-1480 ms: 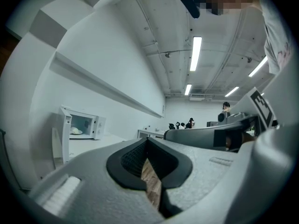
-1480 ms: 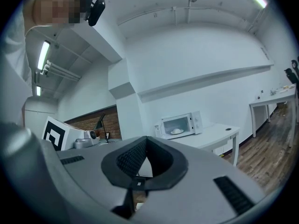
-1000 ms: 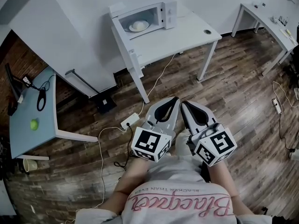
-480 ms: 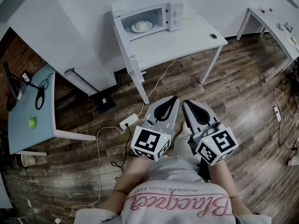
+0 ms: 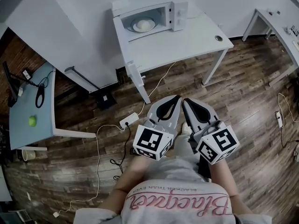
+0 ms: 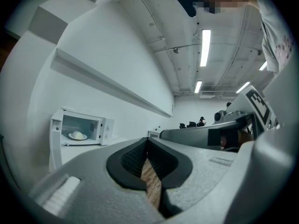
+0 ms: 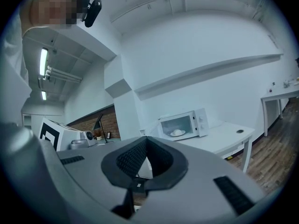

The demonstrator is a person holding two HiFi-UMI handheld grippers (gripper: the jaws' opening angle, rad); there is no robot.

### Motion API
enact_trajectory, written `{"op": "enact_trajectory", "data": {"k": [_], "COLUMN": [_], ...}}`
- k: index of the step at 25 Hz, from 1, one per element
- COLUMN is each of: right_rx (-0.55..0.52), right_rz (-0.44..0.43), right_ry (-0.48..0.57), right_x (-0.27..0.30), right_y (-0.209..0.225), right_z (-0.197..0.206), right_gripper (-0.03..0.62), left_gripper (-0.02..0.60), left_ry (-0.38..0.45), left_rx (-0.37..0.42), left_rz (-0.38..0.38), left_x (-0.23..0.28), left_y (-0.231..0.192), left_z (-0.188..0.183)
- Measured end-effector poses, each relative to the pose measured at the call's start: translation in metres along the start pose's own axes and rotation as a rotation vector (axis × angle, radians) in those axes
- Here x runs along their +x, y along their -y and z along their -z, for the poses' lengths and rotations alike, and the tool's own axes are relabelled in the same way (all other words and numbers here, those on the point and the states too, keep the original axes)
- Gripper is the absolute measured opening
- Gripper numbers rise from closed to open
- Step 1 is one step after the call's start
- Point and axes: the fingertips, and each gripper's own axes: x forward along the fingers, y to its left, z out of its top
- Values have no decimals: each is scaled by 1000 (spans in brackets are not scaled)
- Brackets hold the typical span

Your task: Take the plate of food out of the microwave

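A white microwave (image 5: 149,14) stands with its door open at the far left corner of a white table (image 5: 187,37). Inside it a white plate with a pale mound of food (image 5: 143,25) is visible. The left gripper view also shows the microwave (image 6: 84,129) and plate (image 6: 77,136) far ahead; so does the right gripper view, with microwave (image 7: 184,124) and plate (image 7: 177,133). My left gripper (image 5: 176,98) and right gripper (image 5: 186,101) are held side by side near the person's body, over the wooden floor. Both point level toward the table, well short of it. Both are shut and empty.
A low grey-blue side table (image 5: 28,101) with a green ball (image 5: 32,121) and cables stands at the left. A power strip (image 5: 131,121) and cords lie on the floor before the white table. Another white table (image 5: 275,24) is at the far right.
The microwave and table have drifted rightward and slightly nearer in the head view as the person walks toward them. Both grippers keep their place by the body, still shut.
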Motion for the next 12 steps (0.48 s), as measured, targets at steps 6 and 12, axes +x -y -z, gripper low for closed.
{"op": "enact_trajectory", "data": {"k": [6, 12], "right_rx": [12, 23], "right_rz": [-35, -59], "right_ry": [-3, -14], "right_x": [19, 37], "right_y": [24, 54], "right_z": [-7, -12], "right_gripper": [12, 12], "left_gripper": [6, 6], "left_ry": [-14, -29], "left_rx": [4, 16], "left_rz": [-32, -62], "left_x": [26, 53], "left_y": [-12, -27], "left_z": [1, 2]}}
